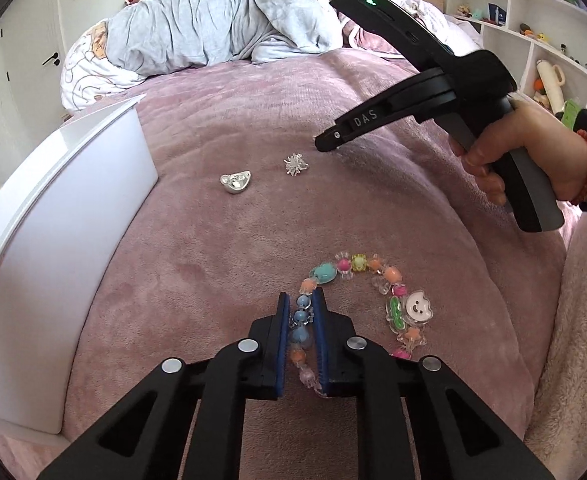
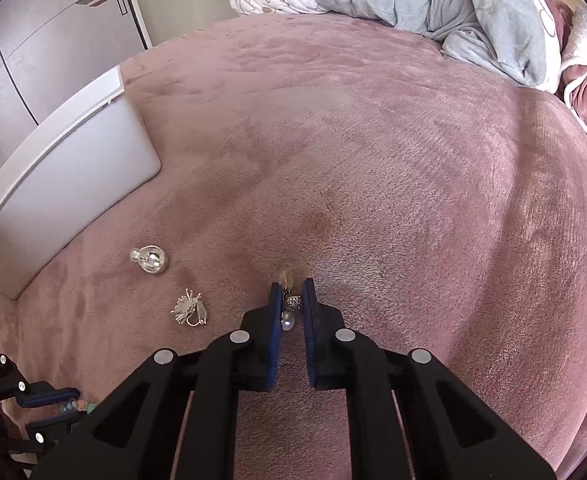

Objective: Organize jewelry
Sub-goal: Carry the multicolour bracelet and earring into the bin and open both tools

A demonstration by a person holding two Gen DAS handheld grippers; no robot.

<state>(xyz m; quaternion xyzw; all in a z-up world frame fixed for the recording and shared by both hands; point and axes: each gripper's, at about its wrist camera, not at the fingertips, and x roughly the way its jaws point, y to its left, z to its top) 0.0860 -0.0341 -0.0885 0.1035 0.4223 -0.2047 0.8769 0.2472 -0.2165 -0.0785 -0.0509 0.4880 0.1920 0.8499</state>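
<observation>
On the pink plush bedspread (image 1: pixel 253 128) our left gripper (image 1: pixel 302 306) is clamped on the colourful plastic bead bracelet (image 1: pixel 373 276) — our right gripper (image 2: pixel 291 296) pinches a small pearl-and-rhinestone earring (image 2: pixel 289 312), beside two silver trinkets.

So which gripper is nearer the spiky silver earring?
Right. The right gripper, shut on a pearl earring, sits just beside the spiky silver earring; the left gripper, clamping the bead bracelet, is farther off.
</observation>
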